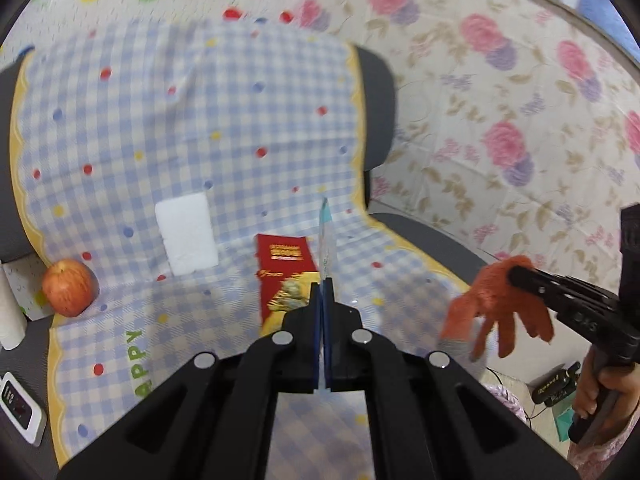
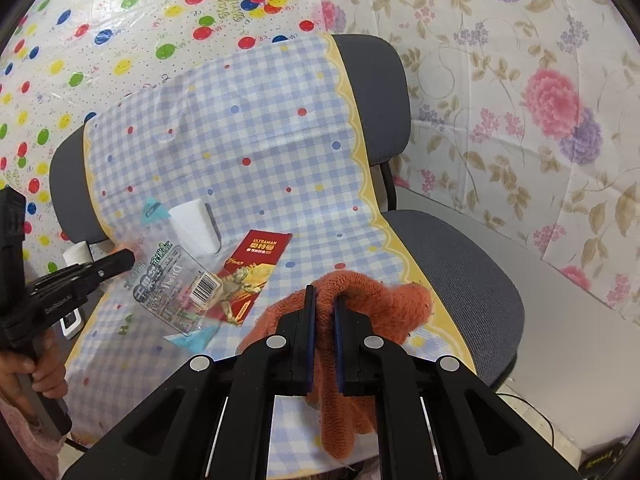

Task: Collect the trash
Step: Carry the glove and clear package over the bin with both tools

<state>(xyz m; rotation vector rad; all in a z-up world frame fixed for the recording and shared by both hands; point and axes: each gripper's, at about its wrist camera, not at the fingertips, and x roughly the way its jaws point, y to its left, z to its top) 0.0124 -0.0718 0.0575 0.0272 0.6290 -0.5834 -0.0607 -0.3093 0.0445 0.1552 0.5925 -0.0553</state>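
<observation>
My left gripper [image 1: 322,286] is shut on a clear plastic snack wrapper [image 1: 325,240], seen edge-on above the chair seat; the wrapper shows flat in the right wrist view [image 2: 176,288], held by the left gripper [image 2: 124,258]. My right gripper [image 2: 324,300] is shut on an orange knitted glove [image 2: 372,300] and holds it over the seat's right side; it also shows in the left wrist view [image 1: 516,274] with the glove [image 1: 492,304] hanging. A red Ultraman packet [image 1: 286,276] lies on the checked cloth [image 1: 200,128], also in the right wrist view [image 2: 252,272].
A white foam block [image 1: 186,234] lies on the cloth left of the red packet. A red apple [image 1: 69,288] sits at the seat's left edge. A white device with a display [image 1: 20,408] is at lower left. The grey chair [image 2: 460,272] stands against floral and balloon-patterned sheets.
</observation>
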